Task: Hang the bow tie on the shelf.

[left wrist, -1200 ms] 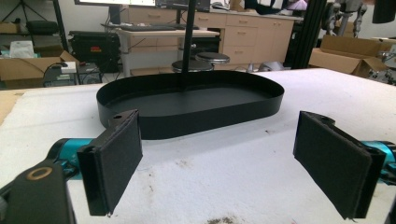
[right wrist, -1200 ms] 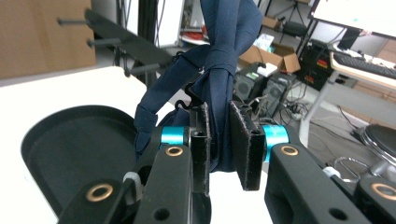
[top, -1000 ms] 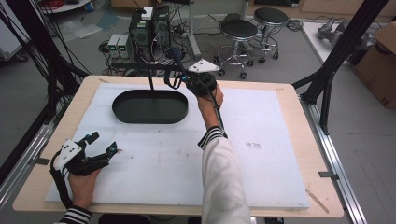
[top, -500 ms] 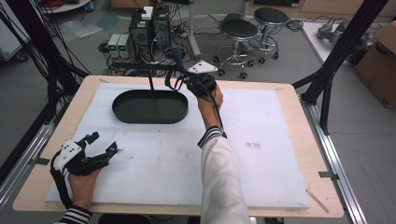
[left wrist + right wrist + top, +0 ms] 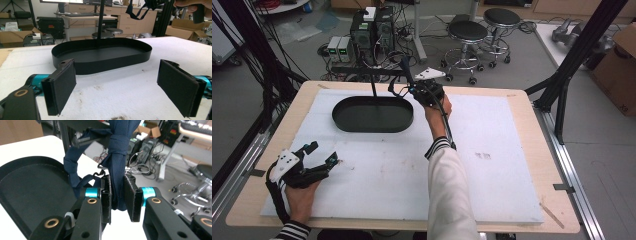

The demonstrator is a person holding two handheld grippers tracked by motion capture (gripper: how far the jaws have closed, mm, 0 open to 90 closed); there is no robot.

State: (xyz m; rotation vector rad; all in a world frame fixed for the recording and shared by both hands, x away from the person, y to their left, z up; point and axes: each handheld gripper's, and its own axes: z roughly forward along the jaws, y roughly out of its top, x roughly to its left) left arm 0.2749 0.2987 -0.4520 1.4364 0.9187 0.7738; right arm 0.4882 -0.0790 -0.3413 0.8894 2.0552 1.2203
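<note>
A: Can any writing or brand be read?

B: None can be made out. Faint dark marks (image 5: 482,155) are seen on the white foam sheet (image 5: 377,175) that covers the tabletop (image 5: 539,165), but they are too small to be read.

A: What is found at the left?

B: The left hand-held gripper (image 5: 323,154) is held low at the near left corner of the sheet, in the person's left hand (image 5: 302,196). In the left gripper view its two black pads (image 5: 61,86) are seen standing wide apart, released, with nothing between them. It is pointed toward the black oval tray (image 5: 373,114), which lies well apart from it, farther up the sheet.

A: Is anything held in the tray?

B: Nothing is seen lying in it; only its bare black floor is shown. A thin black post (image 5: 373,86) is seen rising at the tray's far rim.

A: And to the right of that?

B: The right hand-held gripper (image 5: 414,91) is raised just beside the tray's right end. In the right gripper view its jaws are clenched on a dark blue cloth strap (image 5: 117,170), which hangs down between the pads. The strap is knotted just above the jaws, and a loop of it is seen hanging to the left, over the tray's edge. What the strap is fastened to above cannot be told.
</note>
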